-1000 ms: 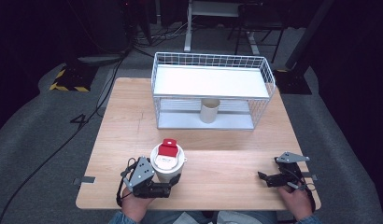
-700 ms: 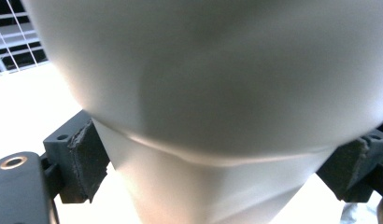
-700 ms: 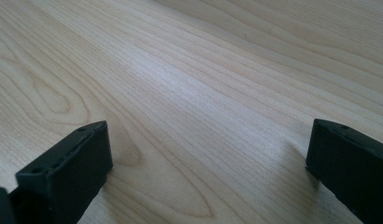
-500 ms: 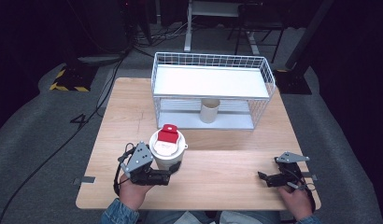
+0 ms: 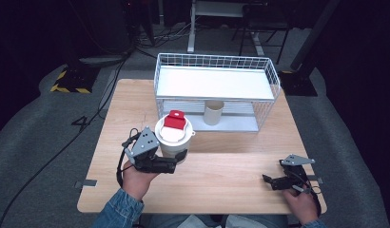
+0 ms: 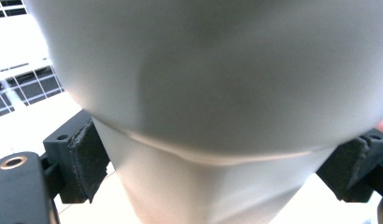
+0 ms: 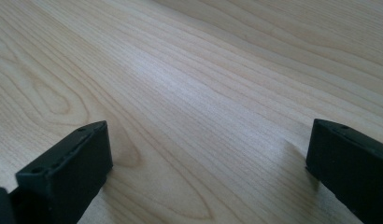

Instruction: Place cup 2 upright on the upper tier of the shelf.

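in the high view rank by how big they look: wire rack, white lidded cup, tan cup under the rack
1. wire rack
2. white lidded cup, though it is lifted nearer the camera, which enlarges it
3. tan cup

My left gripper [image 5: 176,159] is black with a grey triangle plate and looped cable. Denim sleeve [image 5: 118,212] at 6 o'clock. My right gripper [image 5: 269,180] looks the same.

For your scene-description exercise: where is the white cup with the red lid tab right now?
In the high view, the white cup sits clamped in the left gripper, left of centre, just in front of the wire rack.
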Demonstrator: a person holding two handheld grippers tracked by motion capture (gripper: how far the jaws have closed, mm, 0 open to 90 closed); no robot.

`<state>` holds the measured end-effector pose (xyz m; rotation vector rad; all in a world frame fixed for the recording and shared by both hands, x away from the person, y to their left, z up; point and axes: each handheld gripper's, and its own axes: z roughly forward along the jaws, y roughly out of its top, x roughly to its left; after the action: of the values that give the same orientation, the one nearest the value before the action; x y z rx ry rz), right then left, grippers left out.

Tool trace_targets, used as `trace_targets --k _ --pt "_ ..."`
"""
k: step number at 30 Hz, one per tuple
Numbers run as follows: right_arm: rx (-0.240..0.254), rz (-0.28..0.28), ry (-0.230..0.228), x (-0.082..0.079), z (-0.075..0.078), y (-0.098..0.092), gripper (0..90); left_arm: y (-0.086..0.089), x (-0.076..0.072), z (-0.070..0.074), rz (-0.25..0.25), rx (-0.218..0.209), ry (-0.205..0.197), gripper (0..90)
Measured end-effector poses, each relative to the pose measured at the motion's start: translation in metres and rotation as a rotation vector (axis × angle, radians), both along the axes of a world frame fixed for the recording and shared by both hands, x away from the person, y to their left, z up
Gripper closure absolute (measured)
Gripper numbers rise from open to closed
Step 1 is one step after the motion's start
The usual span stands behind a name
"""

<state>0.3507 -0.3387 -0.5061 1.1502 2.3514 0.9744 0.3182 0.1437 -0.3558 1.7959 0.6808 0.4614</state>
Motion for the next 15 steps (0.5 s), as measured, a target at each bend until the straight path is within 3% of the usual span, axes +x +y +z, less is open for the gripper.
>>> trace_targets --k 10,15 --pt "0.0 0.0 0.0 0.0 0.0 0.0 0.4 0.002 0.019 0.018 0.026 -0.046 -0.013 10.8" --pt "0.0 0.0 0.0 0.0 0.0 0.0 0.4 0.002 0.027 0.025 0.04 -0.049 -0.015 10.8"
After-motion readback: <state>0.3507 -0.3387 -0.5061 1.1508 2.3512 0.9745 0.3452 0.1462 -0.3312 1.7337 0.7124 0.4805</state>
